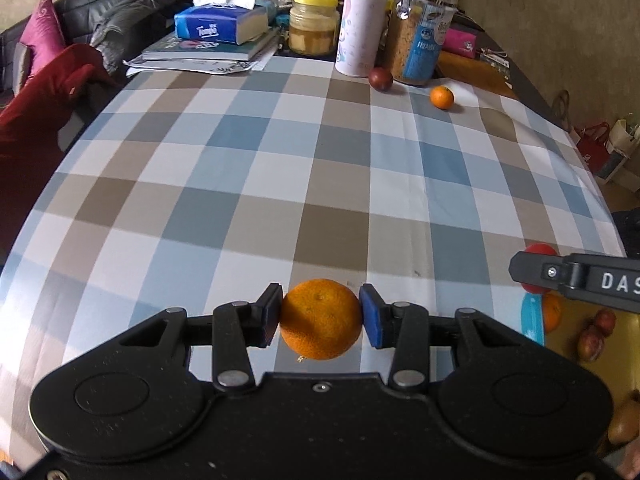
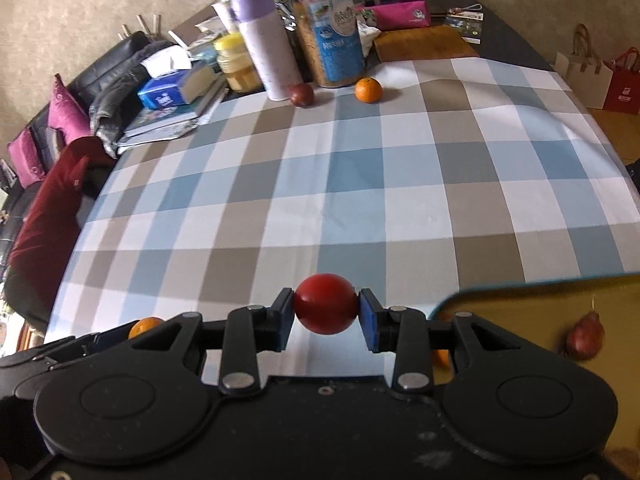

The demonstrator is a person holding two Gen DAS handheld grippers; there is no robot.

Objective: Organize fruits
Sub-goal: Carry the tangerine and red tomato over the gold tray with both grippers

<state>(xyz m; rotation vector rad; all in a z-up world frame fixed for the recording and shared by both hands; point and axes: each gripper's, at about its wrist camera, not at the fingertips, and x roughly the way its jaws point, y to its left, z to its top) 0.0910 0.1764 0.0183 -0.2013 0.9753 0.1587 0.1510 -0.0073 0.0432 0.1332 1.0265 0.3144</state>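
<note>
While both hands hung above the checked tablecloth [image 1: 240,168], the left gripper [image 1: 320,318] clamped an orange [image 1: 320,320] at its widest girth; the right gripper [image 2: 326,312] pinched a red fruit [image 2: 326,309]. Both likely light, smooth, bruisable; the yellow tray [image 2: 520,304] lay near.

The right gripper [image 2: 327,314] clamps a smooth round red fruit [image 2: 325,309] between its blue pads above the blue, grey and white checked tablecloth [image 2: 360,184]. Far across, a small orange mandarin [image 2: 368,89] lies beside a dark red plum [image 2: 302,95].
</note>
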